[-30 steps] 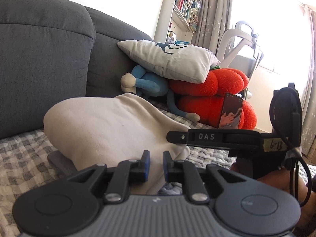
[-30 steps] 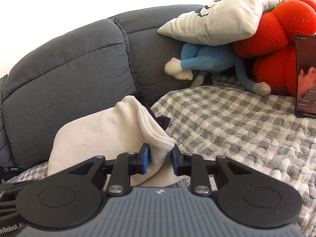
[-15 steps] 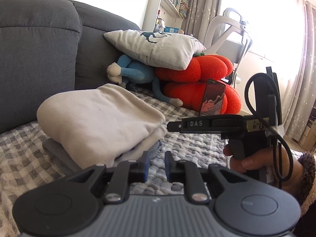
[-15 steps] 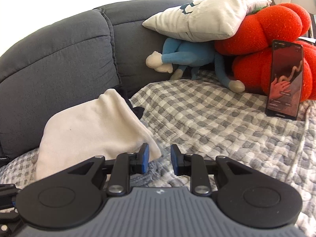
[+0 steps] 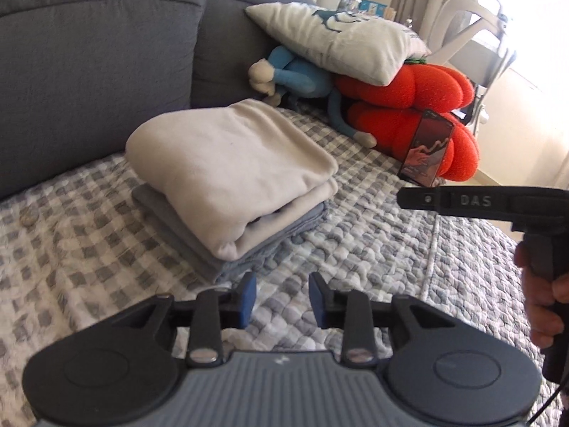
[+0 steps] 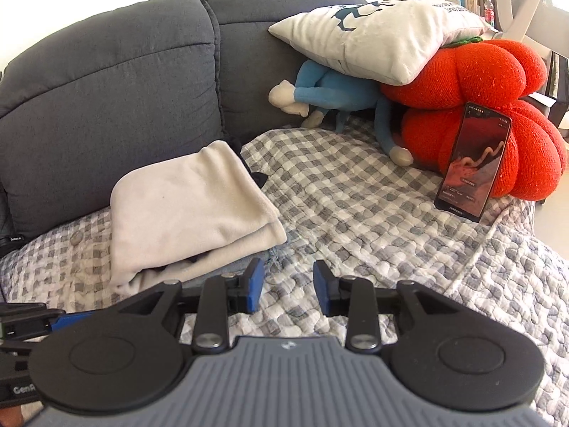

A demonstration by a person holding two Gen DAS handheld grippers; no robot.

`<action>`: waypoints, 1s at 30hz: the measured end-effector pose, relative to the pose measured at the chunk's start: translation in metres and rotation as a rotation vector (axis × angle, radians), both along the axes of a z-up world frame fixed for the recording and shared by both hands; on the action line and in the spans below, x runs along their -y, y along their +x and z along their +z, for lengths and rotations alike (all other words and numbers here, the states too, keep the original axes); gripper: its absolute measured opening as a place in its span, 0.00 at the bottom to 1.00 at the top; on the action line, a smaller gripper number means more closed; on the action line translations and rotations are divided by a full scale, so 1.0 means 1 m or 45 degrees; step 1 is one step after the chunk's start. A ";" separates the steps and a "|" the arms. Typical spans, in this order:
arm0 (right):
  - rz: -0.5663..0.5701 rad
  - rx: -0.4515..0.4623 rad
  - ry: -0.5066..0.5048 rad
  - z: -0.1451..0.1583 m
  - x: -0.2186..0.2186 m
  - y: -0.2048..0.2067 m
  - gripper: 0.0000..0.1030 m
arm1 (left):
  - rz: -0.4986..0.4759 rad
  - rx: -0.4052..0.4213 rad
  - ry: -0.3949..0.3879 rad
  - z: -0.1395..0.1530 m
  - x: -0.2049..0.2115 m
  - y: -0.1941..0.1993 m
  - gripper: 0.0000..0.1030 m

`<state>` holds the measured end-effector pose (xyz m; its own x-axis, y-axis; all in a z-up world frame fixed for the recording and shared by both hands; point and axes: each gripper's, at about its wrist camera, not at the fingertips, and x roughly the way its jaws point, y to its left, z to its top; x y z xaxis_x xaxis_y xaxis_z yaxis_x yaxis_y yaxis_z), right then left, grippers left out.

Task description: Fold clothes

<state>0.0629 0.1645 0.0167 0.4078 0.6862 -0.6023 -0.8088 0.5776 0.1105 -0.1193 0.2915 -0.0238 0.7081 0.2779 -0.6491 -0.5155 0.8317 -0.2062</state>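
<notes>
A: Sofa contents?
B: Grey sofa (image 6: 106, 106), its seat under a checked quilt (image 6: 355, 213). White printed cushion (image 6: 373, 39) on top of a red plush pumpkin (image 6: 462, 78); blue plush toy (image 6: 330, 92) tucked beneath the cushion.
A: Electronics?
B: One phone (image 6: 469, 163), screen lit, leaning upright against the pumpkin. White chair (image 5: 476, 28) in the background.

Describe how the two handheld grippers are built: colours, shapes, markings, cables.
Both the left gripper and the right gripper have a ribbed grey body, two round black discs, black linkage arms with silver pivots, and blue pads on the jaws. Seen side-on, the right gripper is black, stamped "DAS", with a thin black cable.
</notes>
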 end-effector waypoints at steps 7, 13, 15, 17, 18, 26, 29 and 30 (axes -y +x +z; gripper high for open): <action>0.055 -0.039 -0.088 0.012 0.003 -0.024 0.60 | 0.134 -0.126 -0.011 0.010 0.007 -0.008 0.65; 0.095 0.001 -0.095 0.021 0.012 -0.043 0.92 | 0.253 -0.160 0.057 0.022 0.015 -0.013 0.96; 0.090 0.007 -0.084 0.023 0.014 -0.045 1.00 | 0.285 -0.183 0.073 0.024 0.016 -0.011 0.99; 0.087 0.005 -0.091 0.024 0.014 -0.043 1.00 | 0.320 -0.207 0.070 0.025 0.015 -0.008 0.99; 0.085 0.000 -0.097 0.025 0.014 -0.042 1.00 | 0.336 -0.218 0.060 0.025 0.015 -0.006 0.99; 0.048 -0.028 -0.216 0.018 0.014 -0.029 1.00 | 0.397 -0.299 0.056 0.018 0.018 0.004 0.99; 0.063 -0.077 -0.229 0.015 0.013 -0.024 1.00 | 0.394 -0.325 0.055 0.015 0.019 0.008 0.99; 0.060 -0.081 -0.226 0.015 0.014 -0.024 1.00 | 0.392 -0.329 0.056 0.014 0.019 0.010 0.99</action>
